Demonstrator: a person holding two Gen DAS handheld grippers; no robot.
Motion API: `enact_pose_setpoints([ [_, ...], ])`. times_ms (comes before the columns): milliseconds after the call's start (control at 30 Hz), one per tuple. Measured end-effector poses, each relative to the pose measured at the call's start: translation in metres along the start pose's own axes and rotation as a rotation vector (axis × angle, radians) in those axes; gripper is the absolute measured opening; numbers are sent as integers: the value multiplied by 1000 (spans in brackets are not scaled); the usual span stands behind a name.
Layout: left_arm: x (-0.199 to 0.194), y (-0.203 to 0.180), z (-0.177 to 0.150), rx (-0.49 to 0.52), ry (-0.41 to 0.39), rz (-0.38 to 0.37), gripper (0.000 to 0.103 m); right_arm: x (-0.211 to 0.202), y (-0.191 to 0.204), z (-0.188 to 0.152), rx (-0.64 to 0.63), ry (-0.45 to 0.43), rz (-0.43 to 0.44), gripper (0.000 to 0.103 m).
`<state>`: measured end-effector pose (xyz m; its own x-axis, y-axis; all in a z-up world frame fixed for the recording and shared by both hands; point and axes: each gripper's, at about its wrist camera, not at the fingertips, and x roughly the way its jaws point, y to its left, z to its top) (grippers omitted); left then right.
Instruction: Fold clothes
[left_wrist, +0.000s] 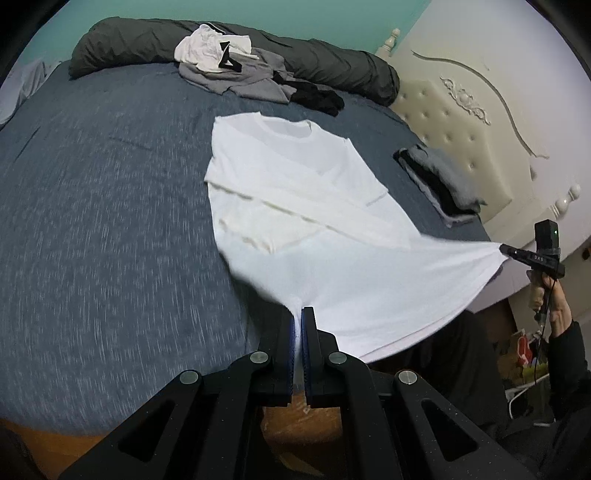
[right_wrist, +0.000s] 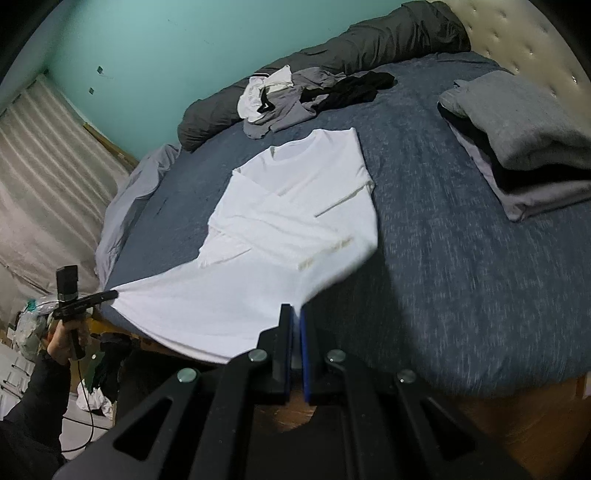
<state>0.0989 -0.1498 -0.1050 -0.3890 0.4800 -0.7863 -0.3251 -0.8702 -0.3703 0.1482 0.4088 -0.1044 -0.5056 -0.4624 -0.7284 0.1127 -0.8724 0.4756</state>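
- Left gripper (left_wrist: 297, 314): nearest item in the left wrist view, at 6 o'clock. Jaws pressed together on one bottom-hem corner of the white T-shirt (left_wrist: 295, 206); cloth pinched between the blue pads. Points steeply down toward the bed.
- Right gripper (right_wrist: 296, 314): at 6 o'clock in the right wrist view. Jaws likewise clamped, on the opposite hem corner; a sliver of white cloth shows between the pads. Seen from the left wrist view at 3 o'clock, held by a hand on a pistol-style grip, dark sleeve below.
- White T-shirt: spread on the blue-grey bedsheet (left_wrist: 110, 221), collar at the far end toward 12 o'clock, both sleeves already folded across the chest. The hem hangs taut between the two grippers, clear of the mattress.
- Step in hand, as judged: the lengthwise fold, hem to be carried to the collar.
- Next move, as judged: both hands travel together toward 12 o'clock, keeping the hem level and taut, and lay it at the shoulders without disturbing the folded sleeves.
- Folded stack (right_wrist: 517, 147): grey and black garments, at 2 o'clock in the right wrist view, well apart from the shirt.
- Unfolded pile (left_wrist: 240, 66): white, grey and black clothes at 12 o'clock, beyond the collar.
- Dark rolled duvet (left_wrist: 332, 62): farthest, along the teal wall.
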Motion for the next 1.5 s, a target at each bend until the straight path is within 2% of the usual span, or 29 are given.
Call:
enact_pose_setpoints([
  [367, 49, 39, 109, -33, -20, 19, 4, 58, -16, 109, -9, -12, -61, 3],
  [867, 159, 124, 249, -132, 0, 35, 4, 162, -61, 264, 33, -15, -131, 3],
  [1233, 237, 174, 310, -187, 17, 57, 4, 248, -98, 331, 52, -3, -185, 3],
  [1500, 296, 202, 333, -253, 21, 74, 6, 304, -125, 353, 53, -15, -240, 4],
])
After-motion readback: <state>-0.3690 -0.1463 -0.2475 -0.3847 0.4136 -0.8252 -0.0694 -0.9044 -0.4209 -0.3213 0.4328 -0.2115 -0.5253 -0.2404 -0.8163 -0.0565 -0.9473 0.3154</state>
